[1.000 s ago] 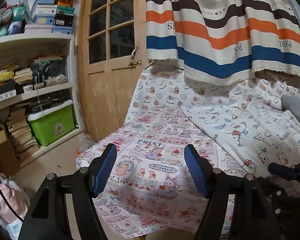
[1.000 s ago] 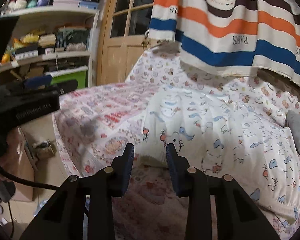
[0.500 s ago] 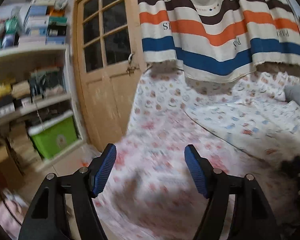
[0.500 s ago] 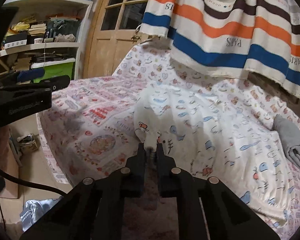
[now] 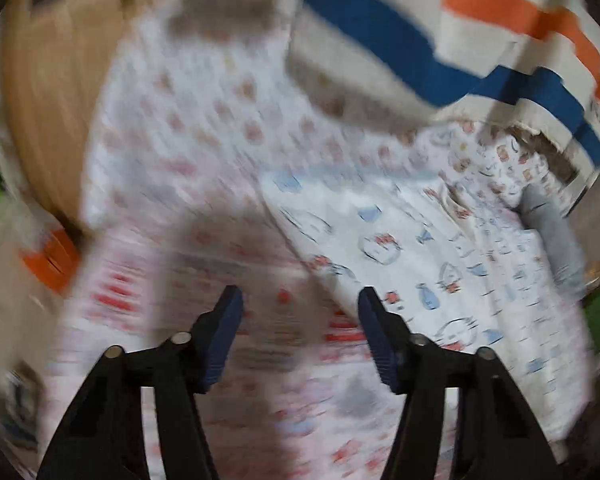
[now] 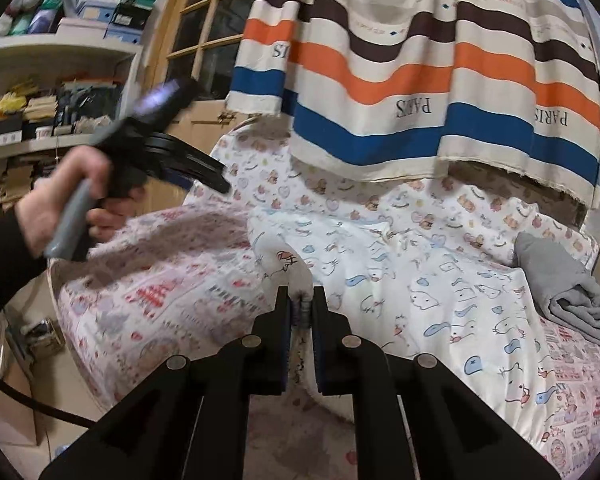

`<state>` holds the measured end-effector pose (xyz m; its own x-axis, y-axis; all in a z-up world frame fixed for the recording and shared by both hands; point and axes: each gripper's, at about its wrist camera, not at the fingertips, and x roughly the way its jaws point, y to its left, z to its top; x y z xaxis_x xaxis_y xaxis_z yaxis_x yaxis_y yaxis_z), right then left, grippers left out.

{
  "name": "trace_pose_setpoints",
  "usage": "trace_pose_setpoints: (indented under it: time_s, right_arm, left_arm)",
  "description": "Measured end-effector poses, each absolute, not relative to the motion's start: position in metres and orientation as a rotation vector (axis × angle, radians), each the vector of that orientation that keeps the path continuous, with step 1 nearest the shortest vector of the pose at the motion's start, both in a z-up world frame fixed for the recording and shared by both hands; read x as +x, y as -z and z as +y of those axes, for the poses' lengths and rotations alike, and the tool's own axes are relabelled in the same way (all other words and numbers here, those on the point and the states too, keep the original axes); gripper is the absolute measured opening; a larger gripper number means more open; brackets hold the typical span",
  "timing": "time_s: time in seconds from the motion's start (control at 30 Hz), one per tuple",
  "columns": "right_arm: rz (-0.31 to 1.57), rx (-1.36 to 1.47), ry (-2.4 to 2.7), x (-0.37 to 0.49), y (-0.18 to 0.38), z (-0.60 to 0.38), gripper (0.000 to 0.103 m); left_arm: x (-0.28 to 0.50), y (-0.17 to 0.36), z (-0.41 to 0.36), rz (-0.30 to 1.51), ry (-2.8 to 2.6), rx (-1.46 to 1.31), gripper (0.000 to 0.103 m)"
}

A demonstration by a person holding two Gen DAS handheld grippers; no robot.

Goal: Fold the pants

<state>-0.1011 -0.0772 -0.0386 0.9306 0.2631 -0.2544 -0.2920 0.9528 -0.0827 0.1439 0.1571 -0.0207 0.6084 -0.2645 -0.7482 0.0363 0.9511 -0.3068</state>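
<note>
The white pants (image 6: 432,280) with a blue and red cartoon print lie spread on the bed; they also show blurred in the left wrist view (image 5: 428,272). My right gripper (image 6: 300,304) is shut on the near left corner of the pants and lifts it slightly off the bed. My left gripper (image 5: 300,312) is open and empty, above the bed just left of the pants' edge. In the right wrist view the left gripper (image 6: 204,172) is held in a hand in the air, over the bed's left side.
A pink and white printed sheet (image 6: 172,296) covers the bed. A folded grey cloth (image 6: 560,288) lies at the right. A striped curtain (image 6: 420,64) hangs behind. Shelves with boxes (image 6: 52,80) and a wooden door (image 6: 196,40) stand at the left.
My right gripper closed on the pants' corner and lifted it. My left gripper swung quickly right and tilted toward the pants, staying open.
</note>
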Motion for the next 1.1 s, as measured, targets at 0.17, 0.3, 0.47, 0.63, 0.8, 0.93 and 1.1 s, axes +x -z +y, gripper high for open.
trace_pose_setpoints:
  time_s: [0.17,0.3,0.47,0.63,0.8,0.93,1.1]
  right_arm:
    - [0.235,-0.101,-0.294,-0.098,0.037,-0.081,0.009]
    - [0.225,-0.078,-0.297,-0.098,0.039,-0.086,0.009]
    - [0.214,-0.071,-0.301,-0.101,0.041,-0.090,0.009]
    - [0.215,-0.041,-0.295,-0.099,0.042,-0.096,0.009]
    - [0.226,-0.028,-0.292,-0.100,0.045,-0.101,0.009]
    - [0.228,-0.030,-0.296,-0.102,0.047,-0.104,0.009]
    - [0.233,-0.025,-0.316,-0.102,0.050,-0.104,0.009]
  left_arm:
    - [0.178,0.040,0.148,0.961,0.168,-0.322,0.051]
    - [0.199,0.040,0.153,0.944,0.045,-0.313,0.047]
    - [0.220,0.044,0.161,0.986,0.062,-0.359,0.042]
    - [0.236,0.048,0.159,1.002,0.074,-0.386,0.033]
    - [0.252,0.051,0.144,1.025,0.033,-0.323,0.024]
    - [0.263,0.051,0.144,1.020,-0.038,-0.283,0.024]
    - [0.271,0.053,0.154,0.974,-0.033,-0.343,0.001]
